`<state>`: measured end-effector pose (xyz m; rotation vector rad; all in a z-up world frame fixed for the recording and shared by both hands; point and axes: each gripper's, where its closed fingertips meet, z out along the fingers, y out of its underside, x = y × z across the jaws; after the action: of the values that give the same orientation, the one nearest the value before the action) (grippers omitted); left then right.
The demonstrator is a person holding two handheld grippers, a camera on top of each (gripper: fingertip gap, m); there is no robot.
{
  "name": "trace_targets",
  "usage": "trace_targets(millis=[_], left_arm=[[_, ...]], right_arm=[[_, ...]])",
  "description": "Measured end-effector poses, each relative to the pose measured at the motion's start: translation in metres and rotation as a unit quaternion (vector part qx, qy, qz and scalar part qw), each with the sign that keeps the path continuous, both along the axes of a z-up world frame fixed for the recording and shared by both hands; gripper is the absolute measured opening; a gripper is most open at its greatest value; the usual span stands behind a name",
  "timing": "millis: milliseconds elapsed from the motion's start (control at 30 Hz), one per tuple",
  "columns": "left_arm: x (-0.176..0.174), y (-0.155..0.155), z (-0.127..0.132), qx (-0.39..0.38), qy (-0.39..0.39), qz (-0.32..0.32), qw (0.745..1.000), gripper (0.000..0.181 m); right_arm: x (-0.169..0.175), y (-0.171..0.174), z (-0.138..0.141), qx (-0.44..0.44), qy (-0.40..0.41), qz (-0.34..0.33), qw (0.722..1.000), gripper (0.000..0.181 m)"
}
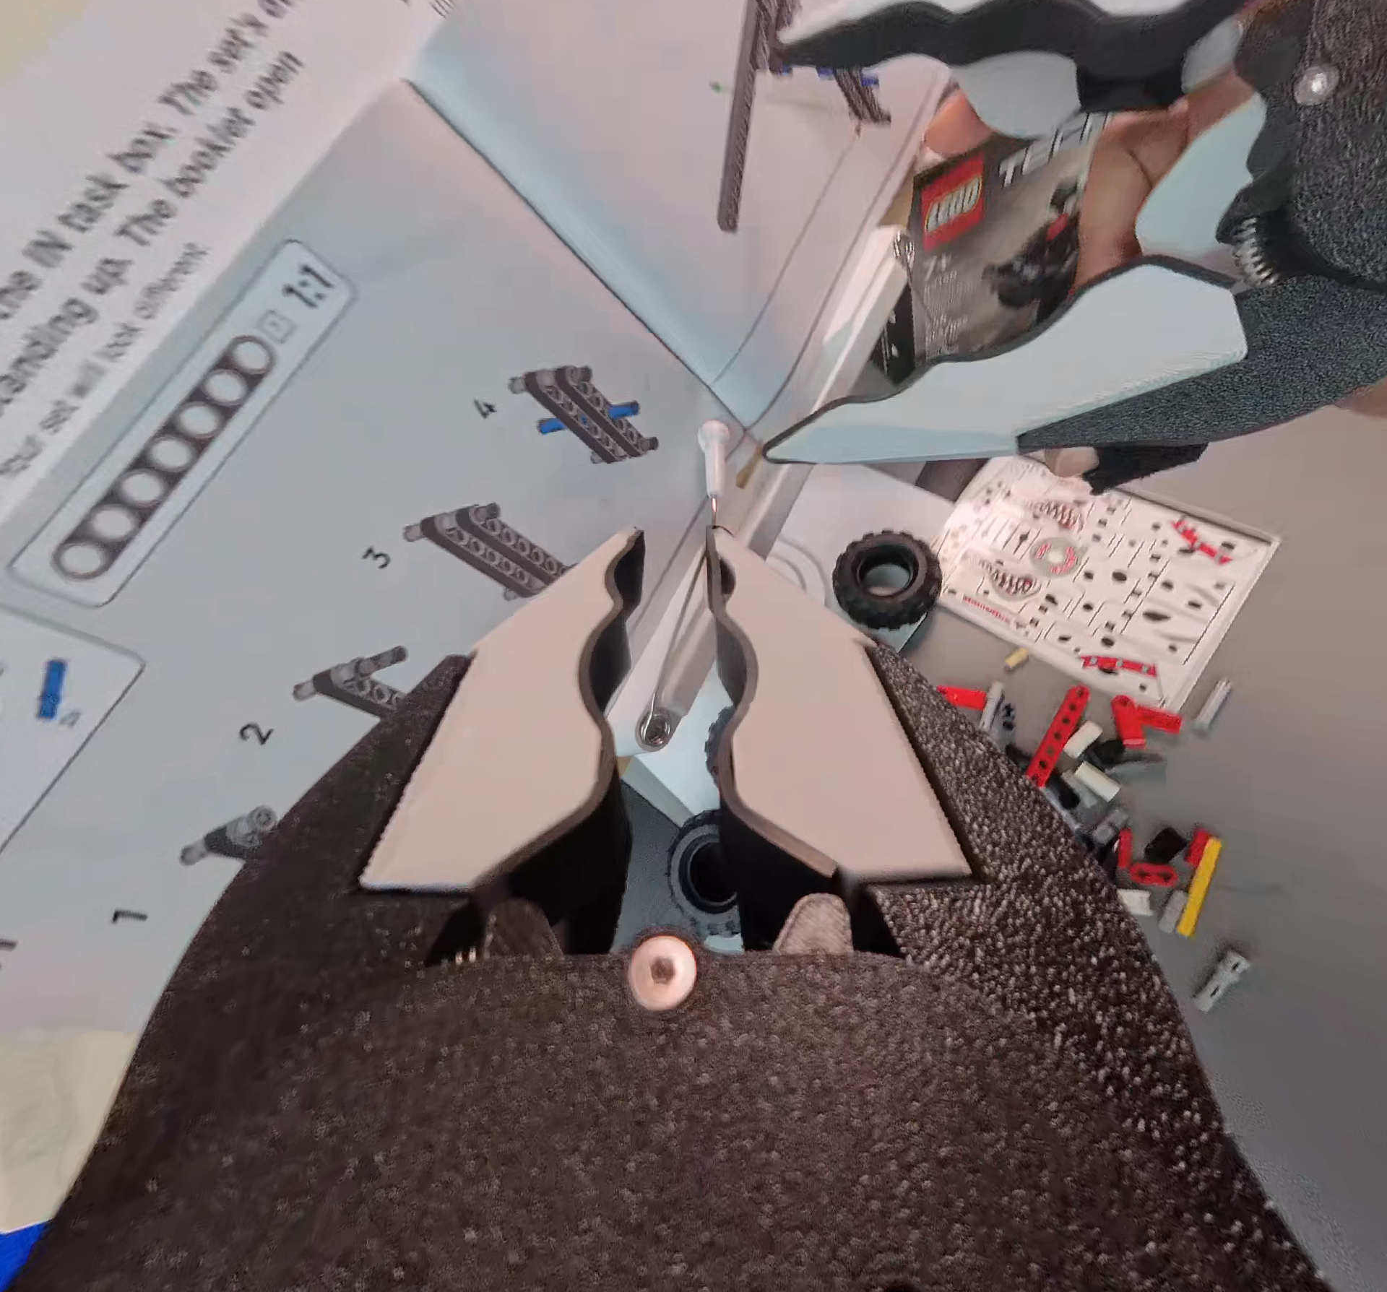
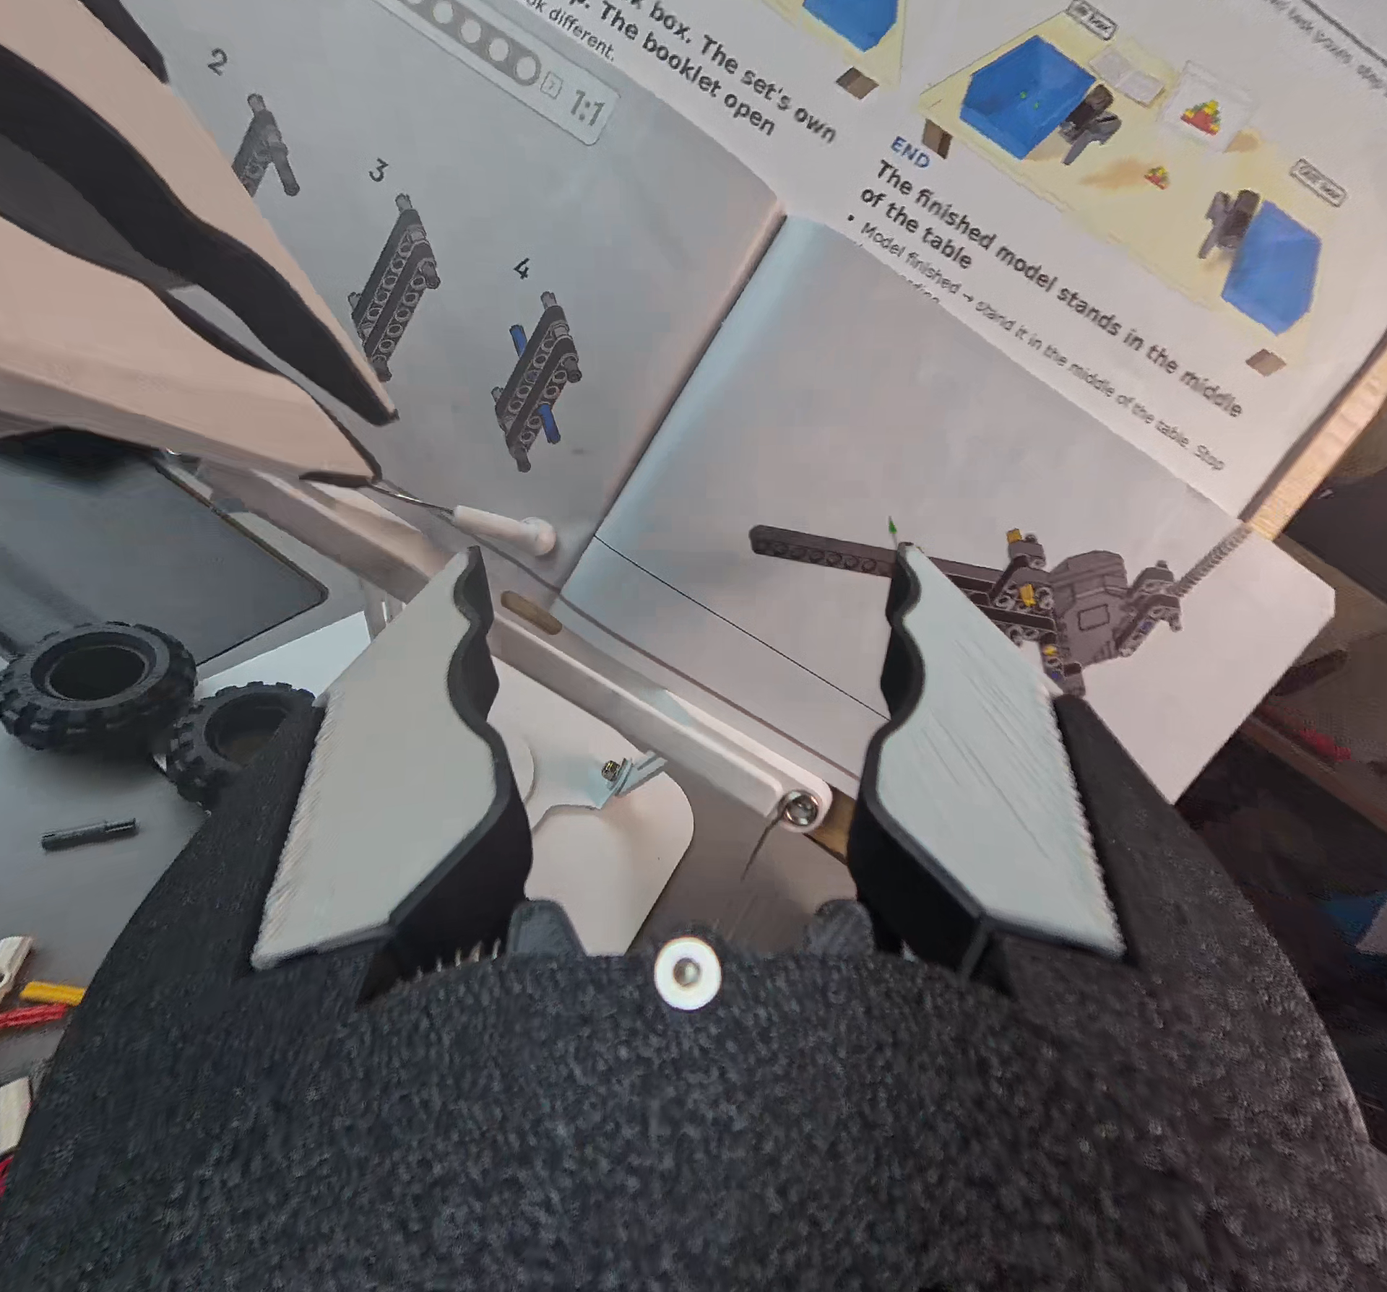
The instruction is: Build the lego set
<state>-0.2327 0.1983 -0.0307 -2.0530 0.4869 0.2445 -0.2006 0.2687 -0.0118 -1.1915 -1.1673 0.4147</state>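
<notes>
An open instruction booklet (image 1: 450,280) stands on a white stand (image 2: 675,723); it also shows in the right wrist view (image 2: 750,430). A thin wire page holder with a white tip (image 1: 711,457) lies against its fold. My left gripper (image 1: 675,539) has a narrow gap between its jaws. The wire runs through that gap along the right finger. In the right wrist view, the left gripper (image 2: 379,446) reaches in from the left, and the wire's white tip (image 2: 503,528) sticks out past it. My right gripper (image 2: 687,558) is wide open and empty in front of the right page; it also shows in the left wrist view (image 1: 773,243).
Black tyres (image 1: 886,581) (image 2: 97,678) lie on the grey table by the stand. A sticker sheet (image 1: 1088,573) and a heap of red, grey and black pieces (image 1: 1088,753) lie to the right. A dark booklet cover (image 1: 968,265) shows behind the right gripper. A black pin (image 2: 90,832) lies near the tyres. From either gripper's tips it is about 20 cm to the black pin (image 2: 90,832).
</notes>
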Motion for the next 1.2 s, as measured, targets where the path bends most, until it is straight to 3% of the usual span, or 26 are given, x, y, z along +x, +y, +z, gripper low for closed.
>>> trace_targets(millis=[133,200,233,267,367,500,633,767,967,1100,1200], left_arm=[[-0.028,-0.016,0.024,0.090,-0.085,0.080,0.989,0.018],[-0.049,-0.023,0.017,0.101,-0.090,0.128,0.983,0.018],[-0.060,-0.025,0.011,0.099,-0.081,0.148,0.981,0.009],[-0.068,-0.026,0.009,0.107,-0.072,0.155,0.979,0.001],[-0.075,-0.023,0.010,0.123,-0.091,0.143,0.978,0.001],[-0.085,-0.018,0.009,0.120,-0.093,0.153,0.976,0.001],[-0.079,-0.024,0.012,0.135,-0.129,0.160,0.969,0.014],[-0.054,-0.051,0.025,0.206,-0.196,0.140,0.949,0.023],[-0.031,-0.114,0.026,0.299,-0.240,0.153,0.911,0.028],[-0.033,-0.142,0.021,0.316,-0.214,0.174,0.908,0.036],[-0.038,-0.154,0.027,0.332,-0.205,0.180,0.903,0.037]], right_arm=[[0.047,0.029,0.010,-0.048,0.064,-0.027,0.996,0.102],[0.072,0.057,0.009,-0.081,0.090,-0.060,0.991,0.103],[0.082,0.073,0.008,-0.098,0.100,-0.075,0.987,0.103],[0.091,0.087,0.007,-0.117,0.107,-0.086,0.984,0.106],[0.104,0.115,0.006,-0.156,0.107,-0.089,0.978,0.107],[0.107,0.117,-0.002,-0.190,0.099,-0.072,0.974,0.105],[0.114,0.094,-0.007,-0.162,0.112,-0.067,0.978,0.099],[0.120,0.059,-0.012,-0.128,0.120,-0.045,0.983,0.085],[0.141,-0.039,0.004,-0.133,0.161,0.060,0.976,0.054],[0.176,-0.090,-0.008,-0.151,0.150,0.074,0.974,0.050],[0.214,-0.111,-0.027,-0.181,0.155,0.054,0.970,0.015]])
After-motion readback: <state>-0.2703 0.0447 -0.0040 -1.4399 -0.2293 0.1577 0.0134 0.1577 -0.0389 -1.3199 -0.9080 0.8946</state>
